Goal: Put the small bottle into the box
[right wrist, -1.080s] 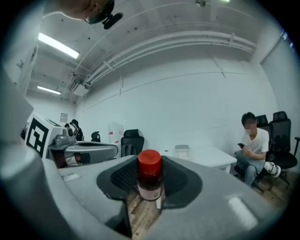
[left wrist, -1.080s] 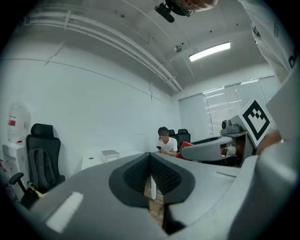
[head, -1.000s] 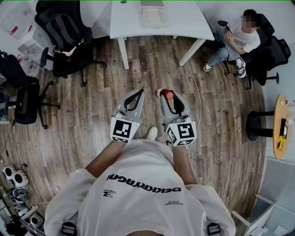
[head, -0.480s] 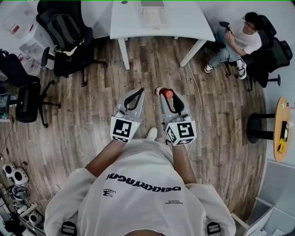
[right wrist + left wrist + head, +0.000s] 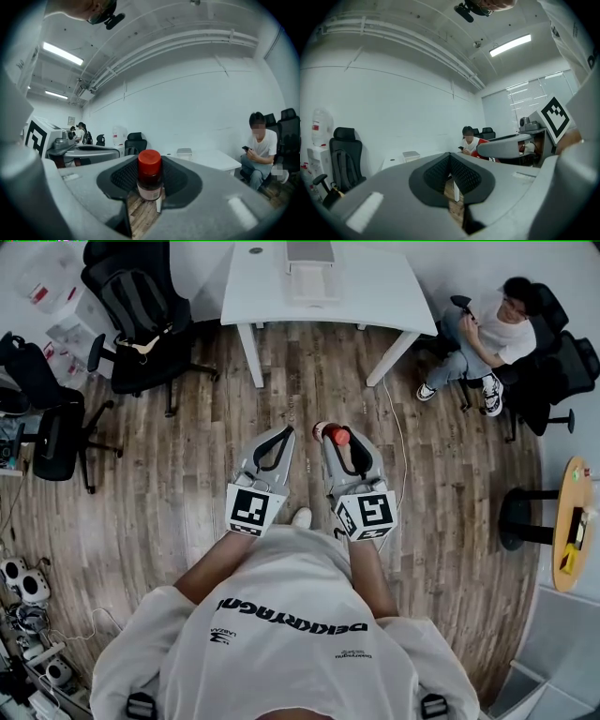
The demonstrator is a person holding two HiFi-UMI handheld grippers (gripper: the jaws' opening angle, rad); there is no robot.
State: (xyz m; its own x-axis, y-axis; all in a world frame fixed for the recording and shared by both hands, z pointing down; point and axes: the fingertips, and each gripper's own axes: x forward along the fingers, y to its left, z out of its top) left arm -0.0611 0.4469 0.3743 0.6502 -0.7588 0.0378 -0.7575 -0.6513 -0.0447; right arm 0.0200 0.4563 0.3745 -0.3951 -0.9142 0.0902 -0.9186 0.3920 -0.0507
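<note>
Red-capped small bottle (image 5: 150,180) is standing upright in our right hand-held gripper (image 5: 329,433), clamped between its pads. We are holding both level over the wooden floor (image 5: 187,474), pointing at 12 o'clock. Our left hand-held gripper (image 5: 285,432) is clenched empty at its 9 o'clock.

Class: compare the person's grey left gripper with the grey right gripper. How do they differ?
The left gripper is empty; the right gripper grips a small red-capped bottle upright. The left gripper's jaws meet at the tips; the right gripper's stand apart round the bottle. Both are grey and point forward.
</note>
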